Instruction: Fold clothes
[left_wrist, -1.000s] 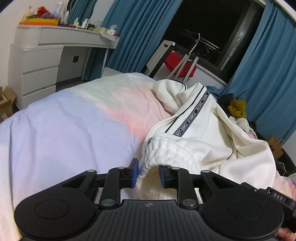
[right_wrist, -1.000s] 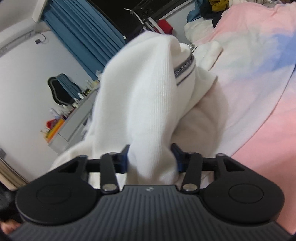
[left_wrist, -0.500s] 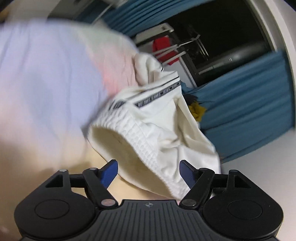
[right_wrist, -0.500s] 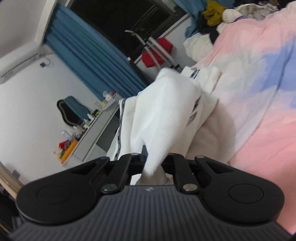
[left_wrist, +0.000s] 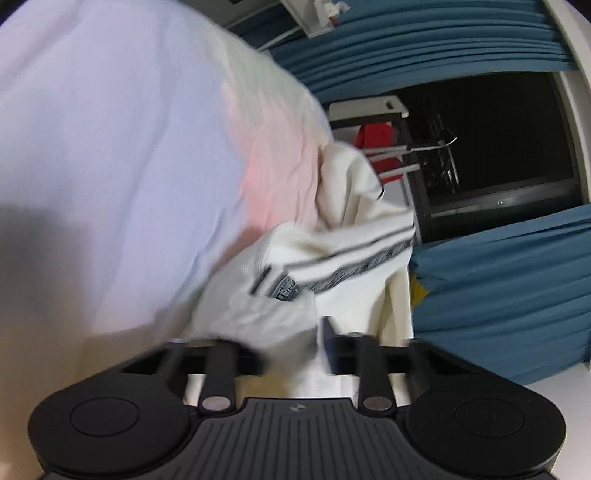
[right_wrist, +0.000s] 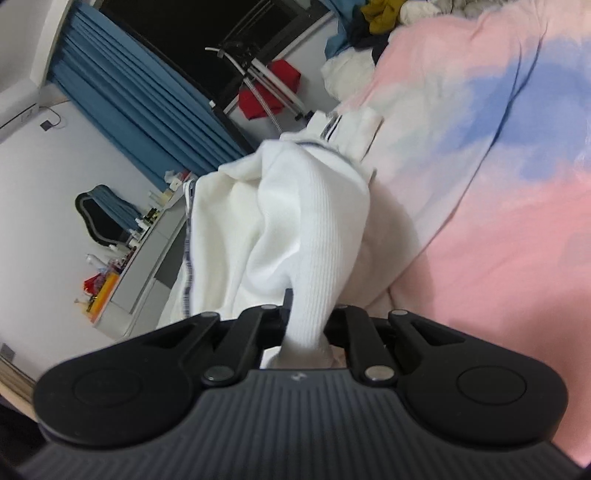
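A white knit garment (left_wrist: 343, 236) with a dark lettered stripe lies bunched on the pastel bedsheet (left_wrist: 110, 147). My left gripper (left_wrist: 293, 354) is closed on a blurred fold of it near the ribbed hem. In the right wrist view the same garment (right_wrist: 314, 221) hangs lifted off the bedsheet (right_wrist: 498, 184). My right gripper (right_wrist: 308, 325) is shut on a narrow ribbed part of it. The cloth covers the fingertips of both grippers.
Blue curtains (left_wrist: 498, 280) frame a dark window (left_wrist: 498, 147), with a drying rack and red cloth (right_wrist: 266, 96) by the bed's far edge. A heap of other clothes (right_wrist: 388, 14) lies at the far corner. A grey dresser (right_wrist: 147, 266) carries bottles.
My left gripper let go of the hem, opened wide, then closed again on a fold of the garment. My right gripper tightened onto the ribbed part and kept it raised.
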